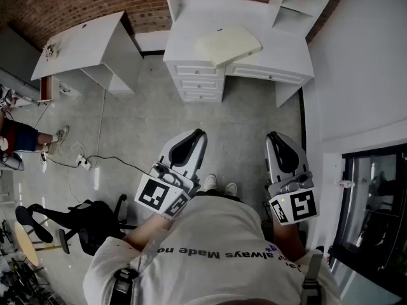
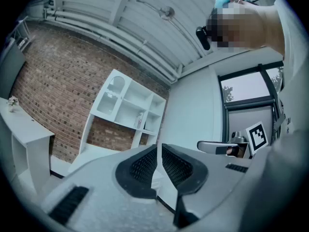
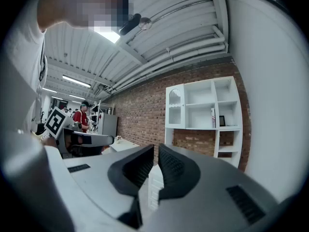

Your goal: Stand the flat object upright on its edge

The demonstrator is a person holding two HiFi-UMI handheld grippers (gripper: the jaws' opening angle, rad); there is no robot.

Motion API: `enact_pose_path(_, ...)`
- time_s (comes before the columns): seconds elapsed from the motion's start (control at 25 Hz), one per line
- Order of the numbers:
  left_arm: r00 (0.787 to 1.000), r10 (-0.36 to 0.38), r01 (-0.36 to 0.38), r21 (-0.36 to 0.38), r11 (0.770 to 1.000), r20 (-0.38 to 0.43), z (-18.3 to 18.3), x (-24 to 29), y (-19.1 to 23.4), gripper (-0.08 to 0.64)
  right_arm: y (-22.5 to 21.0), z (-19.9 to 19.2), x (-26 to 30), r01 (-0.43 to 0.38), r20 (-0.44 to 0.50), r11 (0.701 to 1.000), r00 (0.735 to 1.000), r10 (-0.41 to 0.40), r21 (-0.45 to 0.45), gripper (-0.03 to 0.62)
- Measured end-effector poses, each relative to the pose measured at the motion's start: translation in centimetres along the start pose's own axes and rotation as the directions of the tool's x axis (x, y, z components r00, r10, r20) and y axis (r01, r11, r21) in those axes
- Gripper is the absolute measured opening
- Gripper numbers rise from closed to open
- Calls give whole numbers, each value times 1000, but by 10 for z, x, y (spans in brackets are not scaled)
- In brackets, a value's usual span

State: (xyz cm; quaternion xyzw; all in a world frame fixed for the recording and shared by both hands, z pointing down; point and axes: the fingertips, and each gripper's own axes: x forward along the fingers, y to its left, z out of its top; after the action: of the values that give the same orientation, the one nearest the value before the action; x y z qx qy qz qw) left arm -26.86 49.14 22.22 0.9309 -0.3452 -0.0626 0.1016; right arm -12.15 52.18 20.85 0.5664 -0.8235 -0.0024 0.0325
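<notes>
The flat object [image 1: 227, 44], a cream rectangular pad, lies flat on the top of a white bench [image 1: 286, 57] with drawers [image 1: 200, 84], set against a brick wall [image 1: 76, 5]. One corner of the pad reaches the front edge of the bench, above the drawers. The person stands on the grey floor [image 1: 146, 132], well apart from the bench, holding both grippers close to the body and pointing them level toward it.

The left gripper [image 1: 199, 134] has its 2 jaws drawn together, with only a thin slit between the black pads and nothing in it; its own view shows the same [image 2: 158, 146]. The right gripper [image 1: 275, 136] is likewise closed and empty [image 3: 155, 149]. Neither gripper is near the pad.

A white shelf unit [image 3: 203, 110] stands on the bench. A second white desk [image 1: 82, 46] stands to the left.
</notes>
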Motion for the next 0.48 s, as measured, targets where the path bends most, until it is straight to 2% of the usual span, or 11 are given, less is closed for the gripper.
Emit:
enact_pose_path(0.28,1000,-8,8,-3,1000,-12,0,-6,12,37,6,4,6,30,21,1000,999,-30,-1,35)
enact_pose_path(0.48,1000,-12,11,-14,1000,-14,-3,3,22,37,4,-1,18,23,11,1000,1000,-23,-2,35)
